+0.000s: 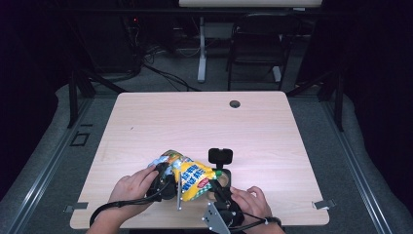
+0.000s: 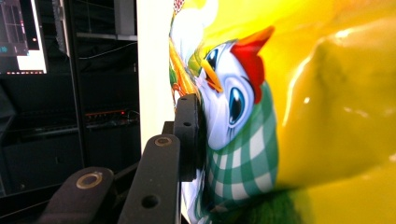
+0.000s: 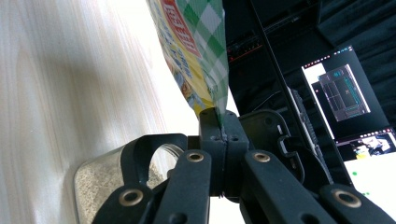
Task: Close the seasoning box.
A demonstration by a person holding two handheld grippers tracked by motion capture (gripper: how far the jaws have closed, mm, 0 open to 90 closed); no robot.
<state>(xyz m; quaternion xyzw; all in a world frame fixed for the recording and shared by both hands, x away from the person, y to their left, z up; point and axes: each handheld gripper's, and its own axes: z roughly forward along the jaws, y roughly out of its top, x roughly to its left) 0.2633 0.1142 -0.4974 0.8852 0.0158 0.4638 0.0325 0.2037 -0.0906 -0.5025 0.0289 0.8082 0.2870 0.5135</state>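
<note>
A yellow snack bag point(image 1: 195, 178) printed with a cartoon chicken hangs just above the table's front edge, between both grippers. My left gripper point(image 1: 164, 183) is shut on the bag's left side. In the left gripper view one pad point(image 2: 189, 135) presses into the bag point(image 2: 289, 116), and the other jaw is hidden behind it. My right gripper point(image 1: 216, 189) pinches the bag's right corner. The right gripper view shows that gripper point(image 3: 219, 125) with jaws together on the green checked edge of the bag point(image 3: 201, 51). A clear jar of pale grains point(image 3: 95, 184) stands right below it.
The jar point(image 1: 224, 178) sits open beside the bag, and a small black object point(image 1: 220, 156) stands just behind it. The wooden table point(image 1: 195, 122) has a cable hole point(image 1: 234, 104) at the back. A chair point(image 1: 258, 44) stands beyond the table.
</note>
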